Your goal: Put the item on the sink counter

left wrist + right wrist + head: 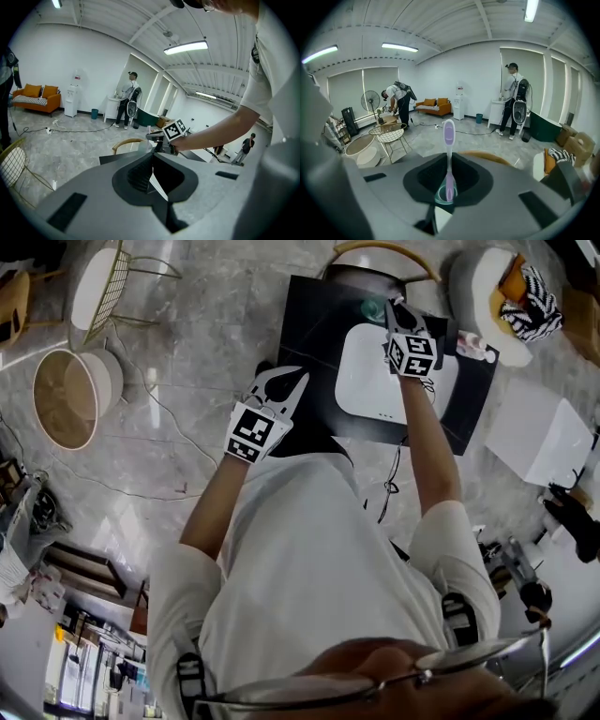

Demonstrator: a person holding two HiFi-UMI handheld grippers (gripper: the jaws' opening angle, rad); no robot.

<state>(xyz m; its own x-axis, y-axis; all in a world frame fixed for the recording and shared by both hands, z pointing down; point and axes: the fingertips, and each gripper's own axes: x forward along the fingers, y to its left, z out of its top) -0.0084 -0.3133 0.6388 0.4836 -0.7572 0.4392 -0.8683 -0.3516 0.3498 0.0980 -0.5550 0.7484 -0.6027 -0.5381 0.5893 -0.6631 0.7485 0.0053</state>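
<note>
A purple toothbrush [448, 140] stands upright between the jaws of my right gripper [448, 174], which is shut on its handle. Its lower end hangs over a teal cup [439, 197]. In the head view the right gripper [396, 315] is at the back of the black sink counter [314, 324], beside the teal cup [373, 307] and above the white basin [361, 381]. My left gripper [289, 381] hovers at the counter's left front edge. Its jaws [151, 161] meet at the tips with nothing between them. From the left gripper view the right gripper [161, 143] shows ahead.
A small pink and white item [473, 348] lies on the counter's right end. On the marble floor are a wire chair [103, 282], a round tub [66, 399], a white chair with a striped cloth [511, 292] and a white sheet [544, 442]. People stand far off.
</note>
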